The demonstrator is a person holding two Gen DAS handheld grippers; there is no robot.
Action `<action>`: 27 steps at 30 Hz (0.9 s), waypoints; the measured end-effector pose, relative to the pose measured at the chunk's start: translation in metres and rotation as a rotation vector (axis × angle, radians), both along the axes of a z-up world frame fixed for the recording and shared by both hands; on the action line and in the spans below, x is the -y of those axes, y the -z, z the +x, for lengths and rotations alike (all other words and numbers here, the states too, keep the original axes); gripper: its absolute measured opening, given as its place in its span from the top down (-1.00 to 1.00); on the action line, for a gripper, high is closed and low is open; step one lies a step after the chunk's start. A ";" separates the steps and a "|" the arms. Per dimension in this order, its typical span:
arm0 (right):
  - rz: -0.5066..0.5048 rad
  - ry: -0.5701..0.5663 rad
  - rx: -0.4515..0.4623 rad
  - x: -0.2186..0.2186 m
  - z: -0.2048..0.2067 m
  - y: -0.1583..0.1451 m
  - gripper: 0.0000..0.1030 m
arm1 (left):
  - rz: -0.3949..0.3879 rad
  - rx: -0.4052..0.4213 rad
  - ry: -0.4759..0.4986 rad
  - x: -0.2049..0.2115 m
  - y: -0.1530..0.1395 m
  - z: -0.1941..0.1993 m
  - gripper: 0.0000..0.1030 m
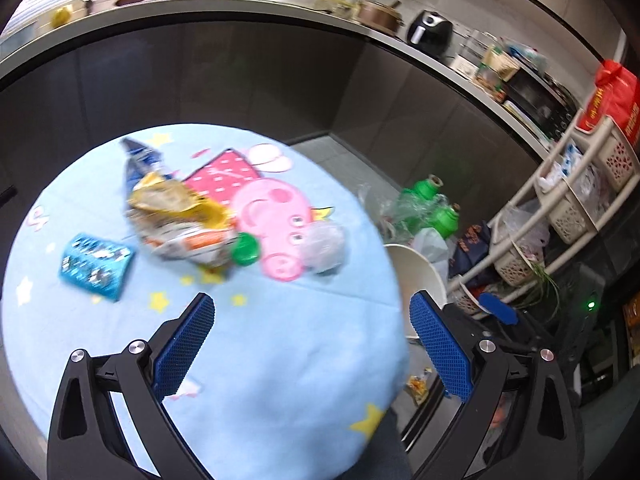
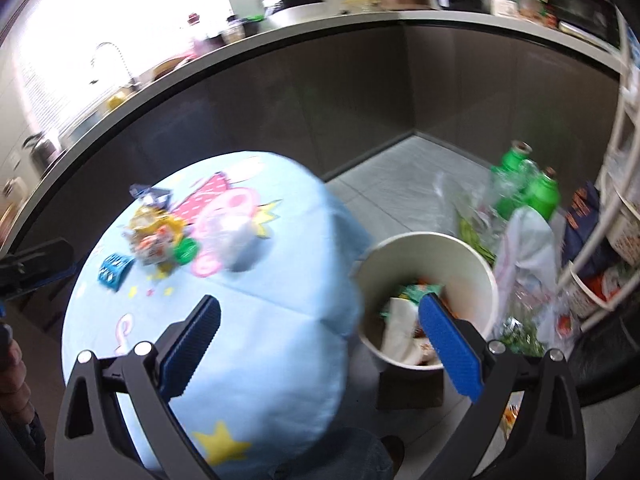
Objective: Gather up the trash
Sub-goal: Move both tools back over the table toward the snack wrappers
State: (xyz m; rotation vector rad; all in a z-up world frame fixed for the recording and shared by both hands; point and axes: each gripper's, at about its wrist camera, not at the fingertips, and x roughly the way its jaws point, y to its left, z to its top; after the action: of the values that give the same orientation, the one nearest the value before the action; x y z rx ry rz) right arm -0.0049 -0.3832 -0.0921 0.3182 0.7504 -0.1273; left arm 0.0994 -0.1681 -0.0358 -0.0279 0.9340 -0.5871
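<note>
Both tools released above the round worktop, trash on it and in the bin.

In the left wrist view, the left tool stands wide apart with nothing between its blue pads, above the light blue cloth of the worktop. On the cloth lie a yellow snack bag, a teal wrapper, a green cap and a clear plastic piece. In the right wrist view, the right tool is also spread and empty. The white bin stands on the floor just beside the worktop, with wrappers inside. 2 green bottles stand behind it.
</note>
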 end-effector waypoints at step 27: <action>-0.097 -0.477 -0.007 -0.183 0.148 -0.008 -0.93 | -0.030 -0.101 -0.307 -0.180 0.046 0.031 -0.83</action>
State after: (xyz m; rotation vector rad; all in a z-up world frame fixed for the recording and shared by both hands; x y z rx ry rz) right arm 0.1430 -0.1997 -0.0837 0.0410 0.8059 0.2849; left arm 0.1305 0.0117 -0.0816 -0.2254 0.9956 -0.3173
